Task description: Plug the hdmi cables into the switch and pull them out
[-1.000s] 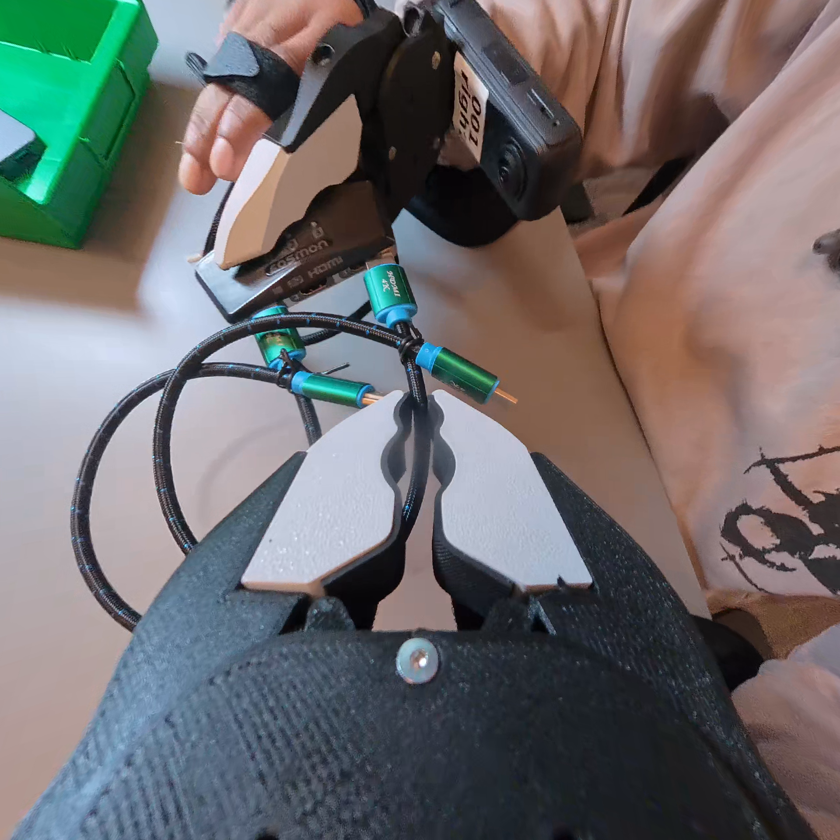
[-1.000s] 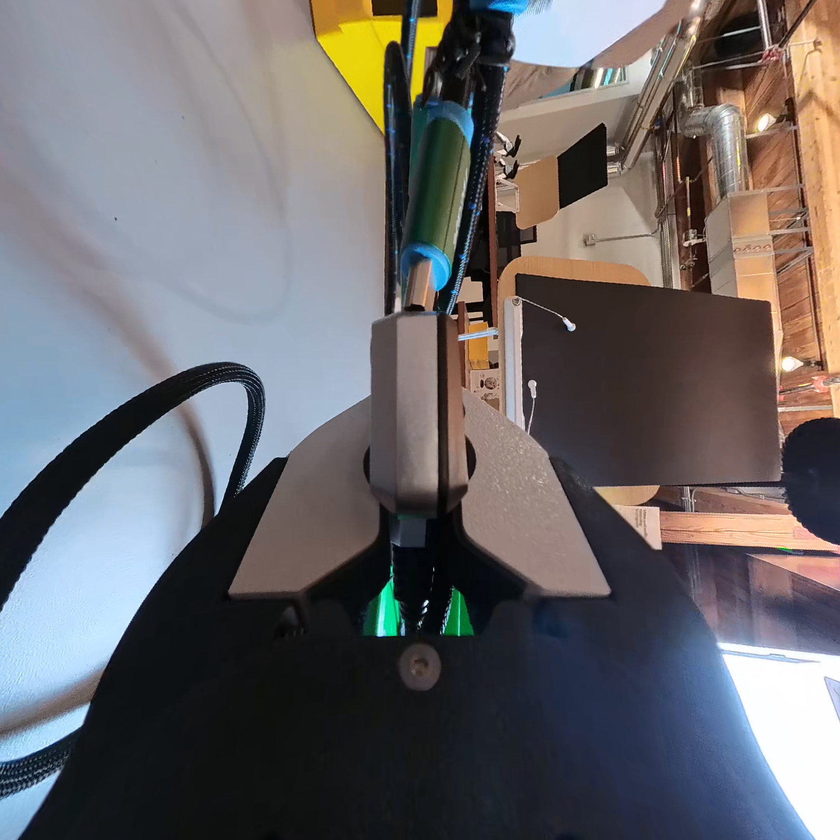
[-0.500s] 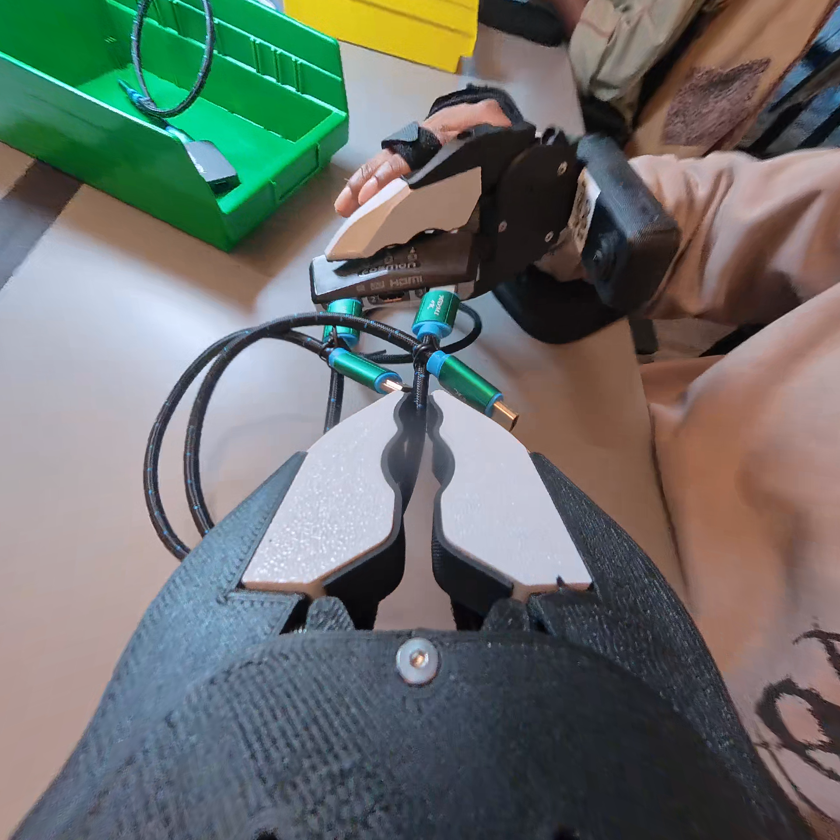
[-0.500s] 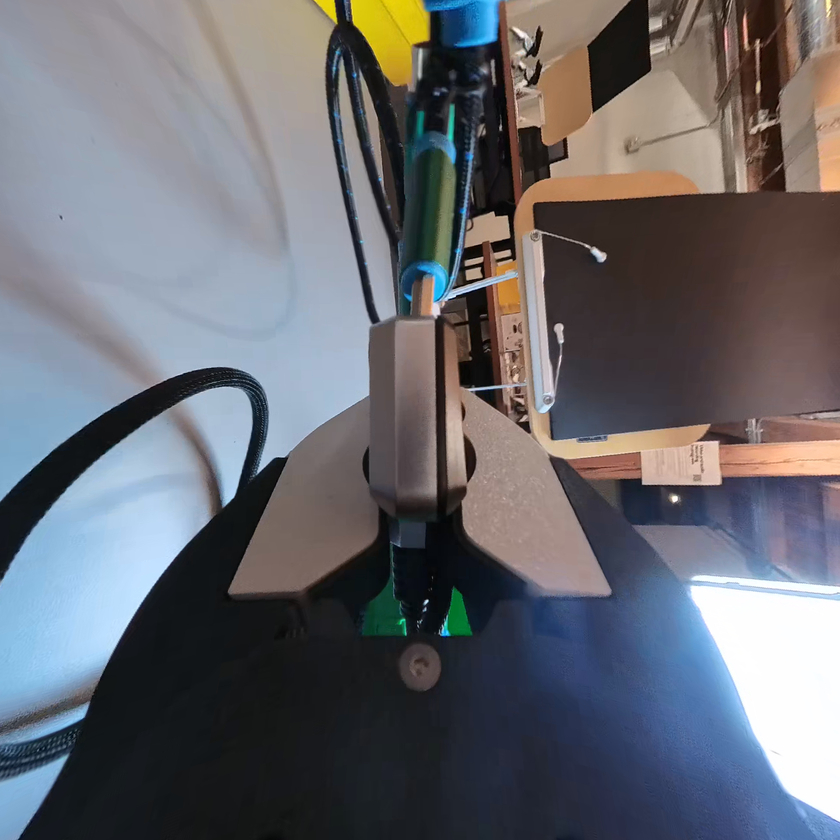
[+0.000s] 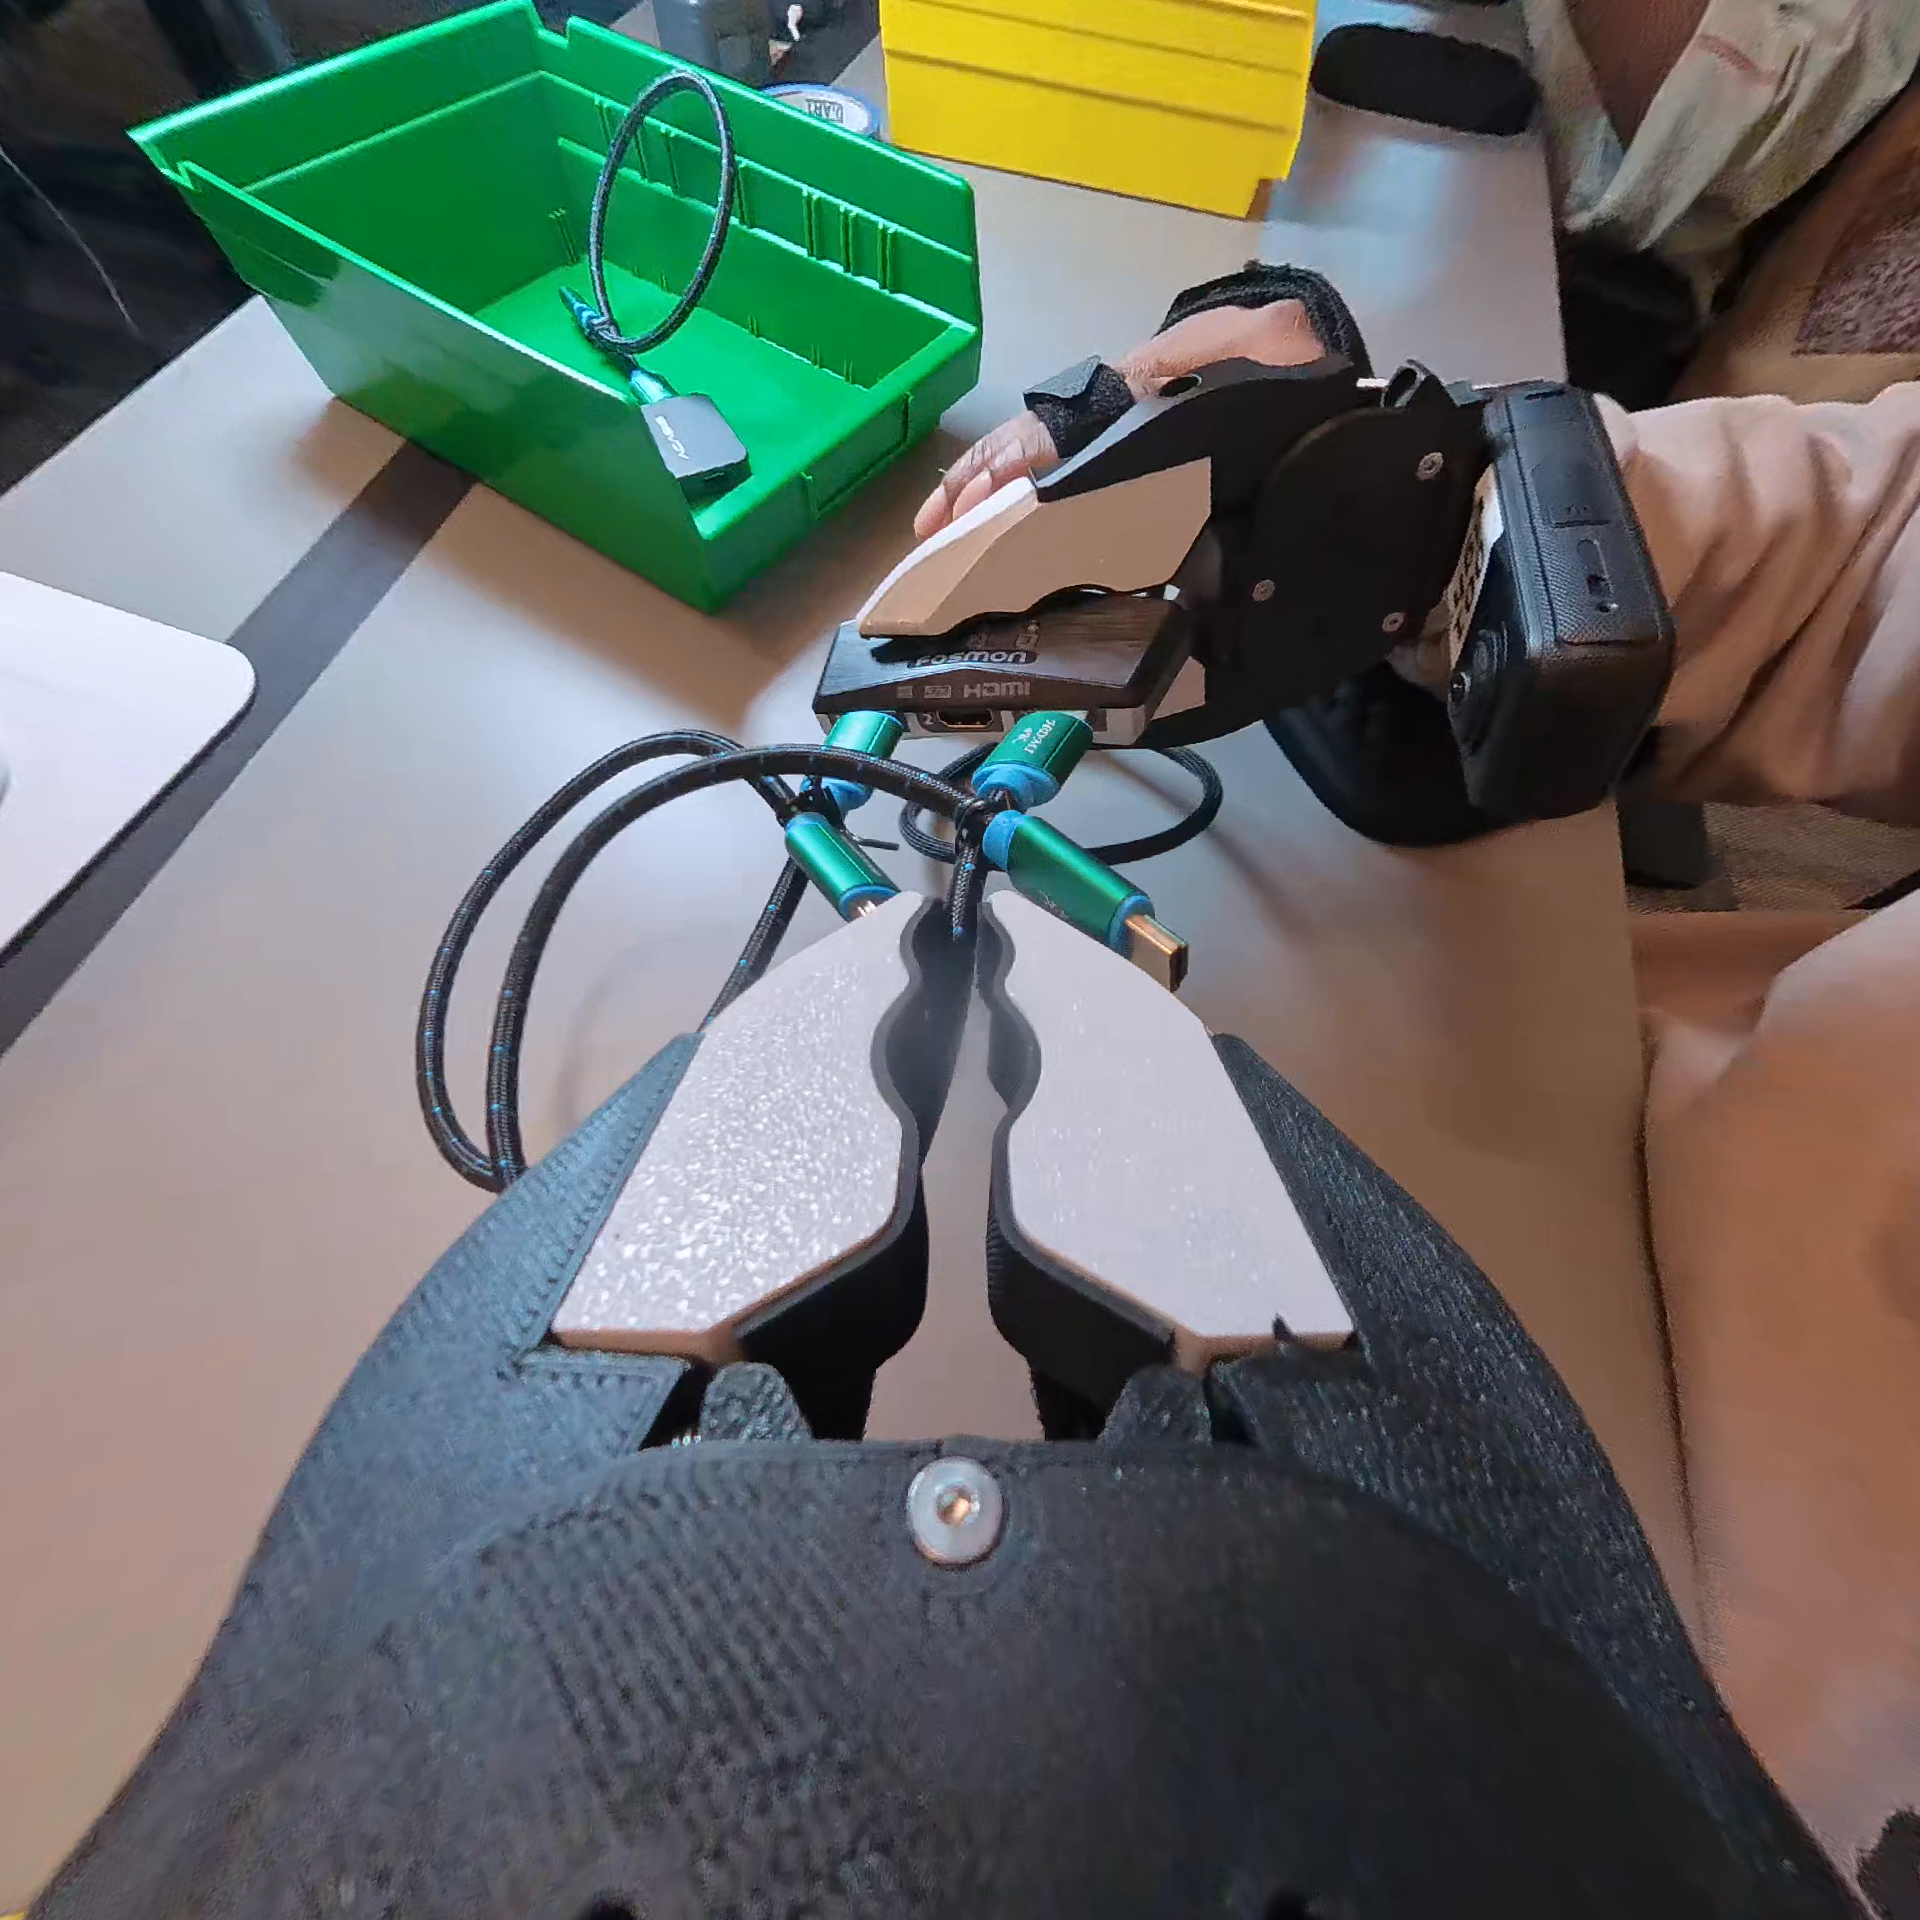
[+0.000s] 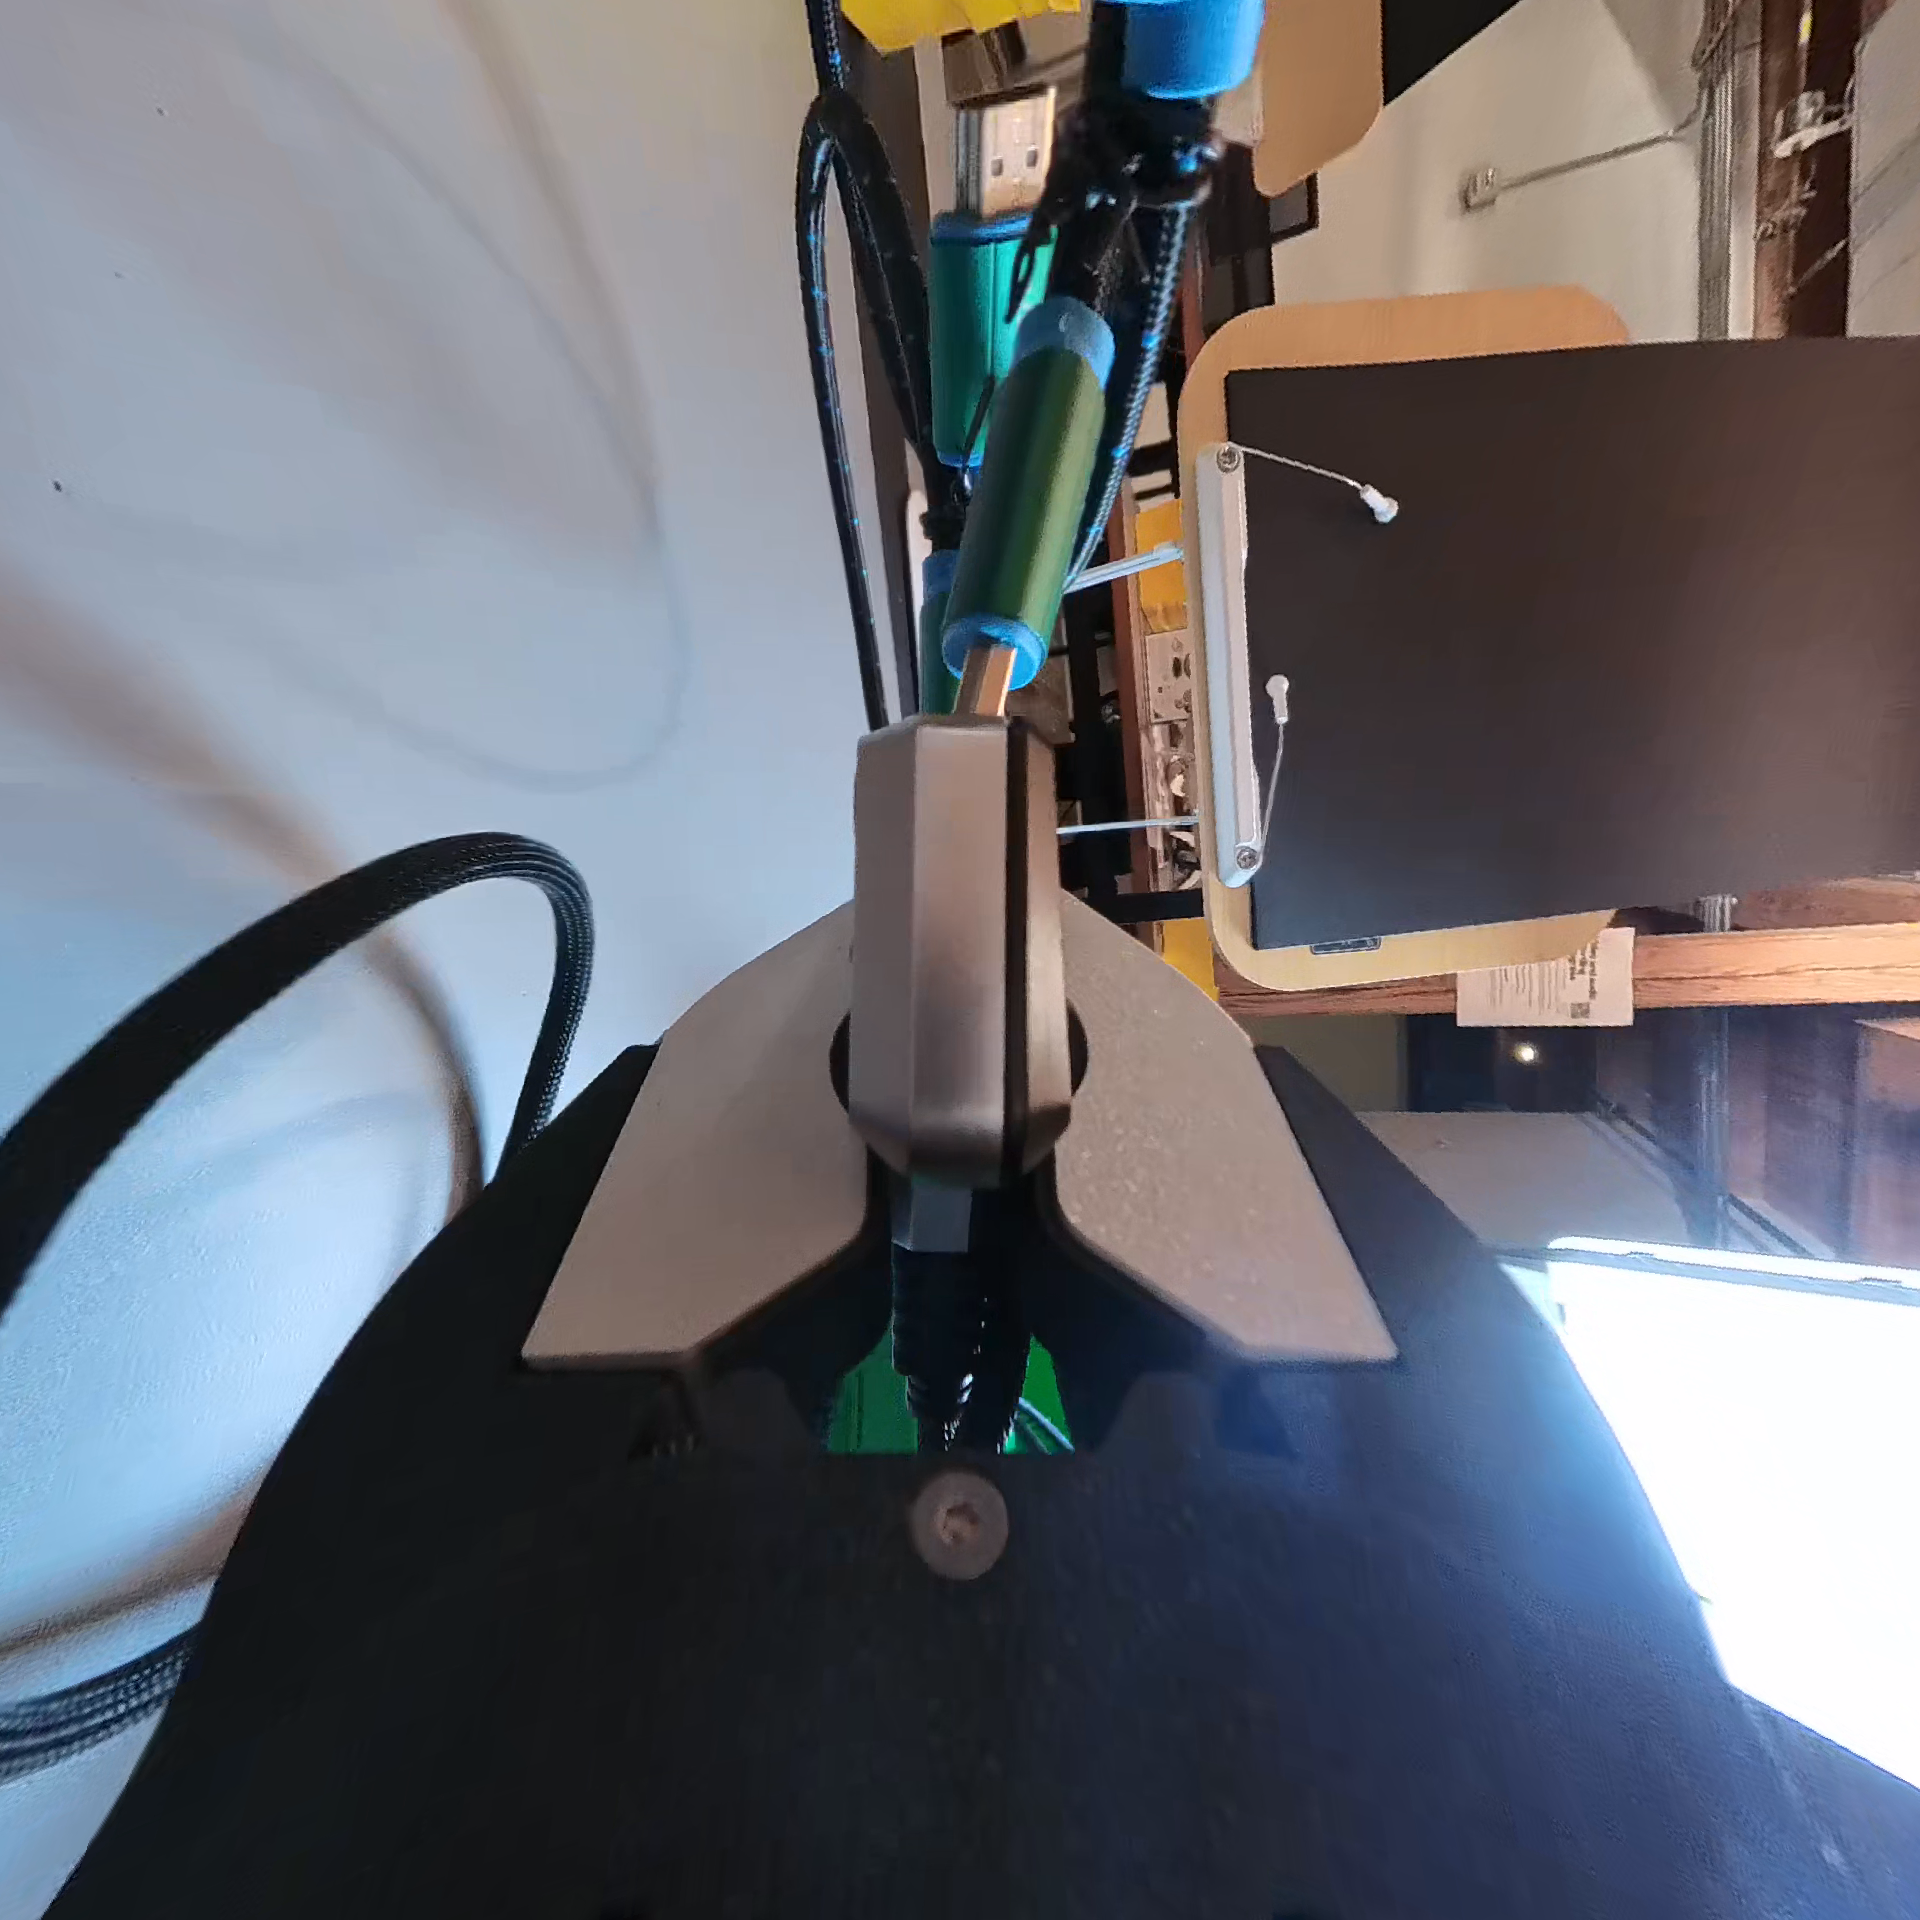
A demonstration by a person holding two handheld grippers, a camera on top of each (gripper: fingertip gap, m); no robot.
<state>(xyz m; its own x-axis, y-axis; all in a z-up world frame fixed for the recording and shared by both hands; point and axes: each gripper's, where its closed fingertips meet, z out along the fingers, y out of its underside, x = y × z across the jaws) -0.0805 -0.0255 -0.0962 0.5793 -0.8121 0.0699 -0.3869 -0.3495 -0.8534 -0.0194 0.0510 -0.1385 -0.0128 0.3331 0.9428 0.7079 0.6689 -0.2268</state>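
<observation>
Above the desk (image 5: 260, 1039), the right gripper (image 5: 883, 623) clamps the switch (image 5: 997, 665) while the left gripper (image 5: 951, 914) pinches a plugged cable (image 5: 961, 883) (pull straight, hold the switch steady).

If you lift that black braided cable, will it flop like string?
Probably half floppy: the braided cable keeps springy loops on the table. Its free green plug would likely dangle, adding weight. The left gripper already pinches it.
</observation>
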